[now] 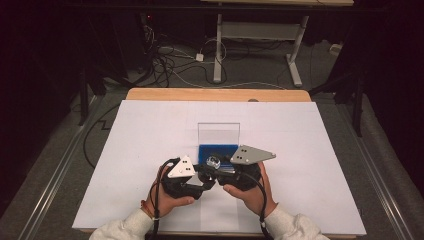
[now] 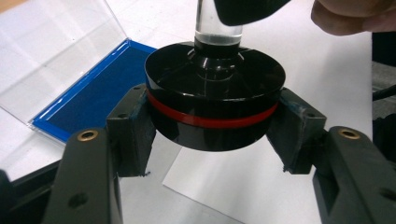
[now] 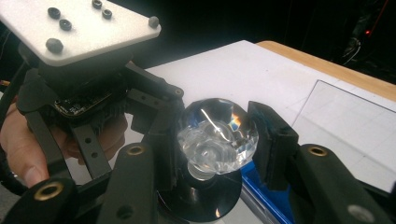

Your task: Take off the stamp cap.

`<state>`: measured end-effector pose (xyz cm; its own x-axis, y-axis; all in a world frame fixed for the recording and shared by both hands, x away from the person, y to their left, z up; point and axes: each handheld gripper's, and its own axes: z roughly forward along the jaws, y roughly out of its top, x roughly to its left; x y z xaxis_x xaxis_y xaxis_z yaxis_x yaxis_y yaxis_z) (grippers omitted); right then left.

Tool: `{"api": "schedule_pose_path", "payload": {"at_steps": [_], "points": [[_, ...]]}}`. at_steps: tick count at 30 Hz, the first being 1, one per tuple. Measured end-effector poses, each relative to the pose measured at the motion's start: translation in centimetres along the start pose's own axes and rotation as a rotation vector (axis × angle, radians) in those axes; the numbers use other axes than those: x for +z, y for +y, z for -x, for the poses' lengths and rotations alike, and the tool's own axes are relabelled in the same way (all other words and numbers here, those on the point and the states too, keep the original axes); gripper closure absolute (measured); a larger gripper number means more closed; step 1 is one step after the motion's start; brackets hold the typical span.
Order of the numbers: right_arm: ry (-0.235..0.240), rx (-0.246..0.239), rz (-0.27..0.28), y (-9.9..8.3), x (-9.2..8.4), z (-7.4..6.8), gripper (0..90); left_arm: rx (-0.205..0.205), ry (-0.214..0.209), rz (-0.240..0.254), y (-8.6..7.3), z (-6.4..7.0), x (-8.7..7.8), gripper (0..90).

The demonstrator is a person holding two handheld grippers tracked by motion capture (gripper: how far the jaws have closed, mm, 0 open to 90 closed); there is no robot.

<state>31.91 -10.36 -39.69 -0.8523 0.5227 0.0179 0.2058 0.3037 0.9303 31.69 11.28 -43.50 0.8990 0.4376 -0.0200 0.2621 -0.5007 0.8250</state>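
Note:
A black round base (image 2: pixel 215 98) with a red ring sits between the pads of my left gripper (image 2: pixel 215 129), which is shut on its sides. A clear stem (image 2: pixel 218 23) rises from the base to a faceted crystal knob (image 3: pixel 217 135). My right gripper (image 3: pixel 219 138) is shut on that knob from above. In the high view both grippers meet near the table's front middle, the left gripper (image 1: pixel 202 176) beside the right gripper (image 1: pixel 216 165), with the crystal knob (image 1: pixel 213 161) between them. Just behind stands an open case with a blue pad (image 1: pixel 218 150) and an upright clear lid (image 1: pixel 218 133).
White paper (image 1: pixel 150 150) covers the table, with a wooden edge (image 1: pixel 215 94) at the far side. The blue pad (image 2: pixel 93 93) lies close to the left of the held base. Cables and desk legs (image 1: pixel 218 55) are on the floor beyond the table.

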Motion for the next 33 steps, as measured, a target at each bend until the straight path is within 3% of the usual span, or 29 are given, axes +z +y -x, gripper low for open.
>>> {"api": "schedule_pose_path", "payload": {"at_steps": [1,2,4,5,7,8,12,18,23,33], "points": [[-0.001,0.004,0.005,0.0,0.0,-0.1,57.2,-0.002,0.001,0.008,0.0,0.0,0.0,37.1],[-0.005,-0.013,0.027,0.1,-0.4,-0.2,57.2,-0.056,0.013,0.010,-0.2,-0.3,-0.1,37.3],[0.034,-0.017,0.074,0.8,-1.3,-0.4,57.2,-0.157,0.022,0.041,-1.1,-1.8,-0.5,37.2],[0.034,-0.017,0.074,0.8,-1.3,-0.4,57.2,-0.169,0.017,0.060,-1.3,-2.3,-1.0,37.2],[-0.001,-0.065,0.091,1.7,-2.4,-0.9,57.2,-0.087,0.093,0.051,-0.8,-1.9,-2.0,37.2],[0.007,-0.066,0.100,1.7,-2.7,-0.8,57.2,-0.061,0.124,0.044,-0.6,-1.8,-2.2,37.1],[-0.025,-0.063,0.086,1.5,-3.3,-0.1,57.2,-0.012,0.172,0.025,-0.8,-1.6,-2.7,37.1],[-0.051,-0.062,0.064,1.2,-4.3,0.9,57.1,0.007,0.209,0.015,-1.1,-1.8,-3.9,37.0],[-0.069,-0.058,0.055,1.3,-5.3,1.9,57.1,-0.001,0.236,0.016,-1.4,-2.2,-4.9,37.0],[-0.114,-0.053,0.034,1.2,-6.9,3.5,57.1,0.022,0.297,-0.029,-2.4,-2.7,-6.4,37.0]]}}
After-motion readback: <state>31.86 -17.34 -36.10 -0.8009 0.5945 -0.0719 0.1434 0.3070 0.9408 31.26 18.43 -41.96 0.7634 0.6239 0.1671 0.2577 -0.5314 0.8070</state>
